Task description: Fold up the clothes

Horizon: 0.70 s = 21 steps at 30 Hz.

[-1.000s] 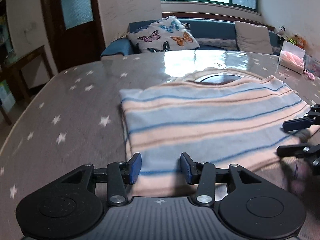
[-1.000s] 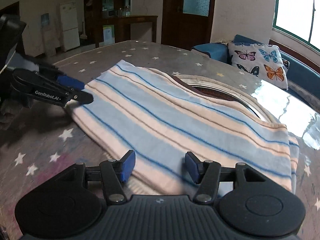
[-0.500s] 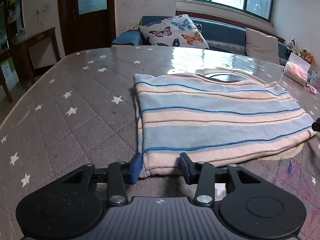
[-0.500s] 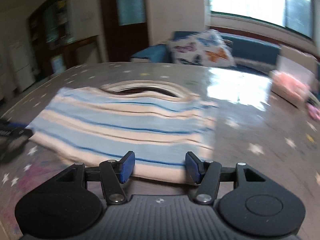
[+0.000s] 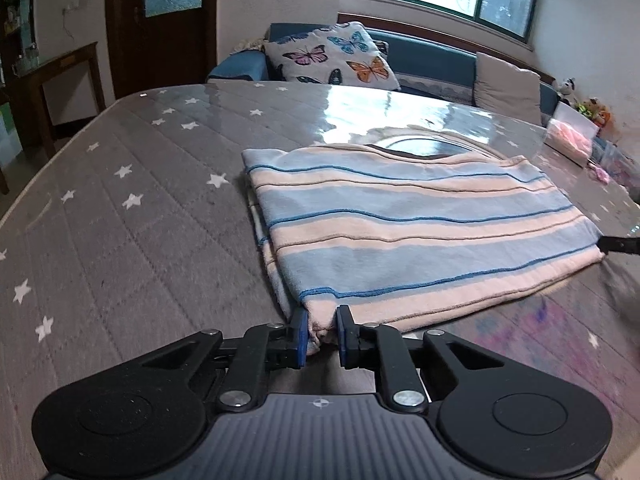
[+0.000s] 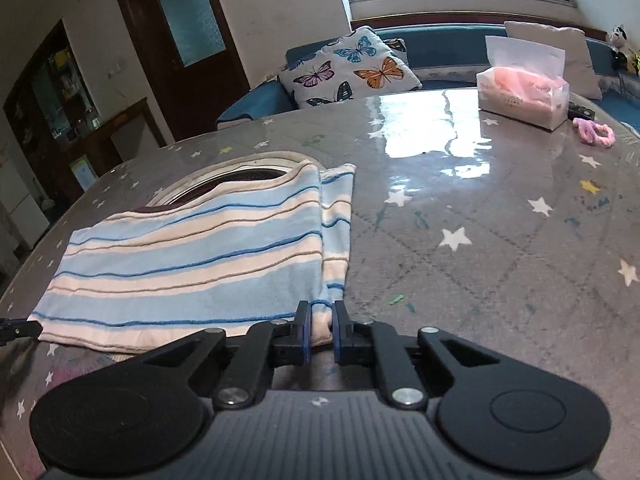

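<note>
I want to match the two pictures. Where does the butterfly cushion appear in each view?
Left wrist view: the butterfly cushion is at the top, just right of centre, on the blue sofa behind the table.
Right wrist view: the cushion is again at the top centre, left of the tissue pack.
Shared landmark: the striped garment on the table, in front of the cushion in both views.

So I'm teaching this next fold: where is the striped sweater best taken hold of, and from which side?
At its two near hem corners, coming in from the near edge. The striped sweater lies flat with the neckline far, so those corners lift evenly. The left tool, still closing, and right tool already pinch them.
</note>
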Tool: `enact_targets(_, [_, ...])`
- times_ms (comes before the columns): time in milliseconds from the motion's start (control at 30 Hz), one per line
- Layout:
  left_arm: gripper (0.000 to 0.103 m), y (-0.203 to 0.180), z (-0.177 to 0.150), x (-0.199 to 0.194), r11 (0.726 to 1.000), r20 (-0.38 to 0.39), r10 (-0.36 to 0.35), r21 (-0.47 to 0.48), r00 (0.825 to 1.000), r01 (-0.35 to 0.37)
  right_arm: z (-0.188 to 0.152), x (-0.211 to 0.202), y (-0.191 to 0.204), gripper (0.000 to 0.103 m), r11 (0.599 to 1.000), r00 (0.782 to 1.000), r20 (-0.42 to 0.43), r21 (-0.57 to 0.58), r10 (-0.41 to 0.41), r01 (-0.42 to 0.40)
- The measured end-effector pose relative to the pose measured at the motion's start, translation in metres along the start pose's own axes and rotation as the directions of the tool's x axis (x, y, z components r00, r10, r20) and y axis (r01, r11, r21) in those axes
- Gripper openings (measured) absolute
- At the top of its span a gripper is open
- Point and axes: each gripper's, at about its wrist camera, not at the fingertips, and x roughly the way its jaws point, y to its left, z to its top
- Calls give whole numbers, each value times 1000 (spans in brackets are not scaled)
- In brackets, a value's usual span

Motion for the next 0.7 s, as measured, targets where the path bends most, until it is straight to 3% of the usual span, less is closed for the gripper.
enact_targets(300, [16,-26,-40,-40,990,-81,-95,100,992,103,-26,-53,-5,9,993,995,-73,-96,-71,64])
enact_targets(400, [22,-24,-44,-48,987,-86,-113,105,990,122,-39,-68,-6,12,990,990,-104,-107,-99,88])
enact_targets(500, [27,-21,-38,-55,987,-64,-99,121,993,107,-37,-80,-3,16,985,990,-74,-137,-118,107])
enact_targets(567, [37,-19,-34,-59,988,-40,-75,133,996,80,-30,-82,0,17,983,993,-40,-150,-115,108])
enact_targets(667, [41,-15,-28,-64,992,-1,-43,117,999,42,-13,-68,8,32,983,997,-5,-171,-77,75])
enact_targets(700, [42,-13,-25,-63,994,10,-34,106,999,32,-13,-68,8,32,983,997,-5,-171,-77,75])
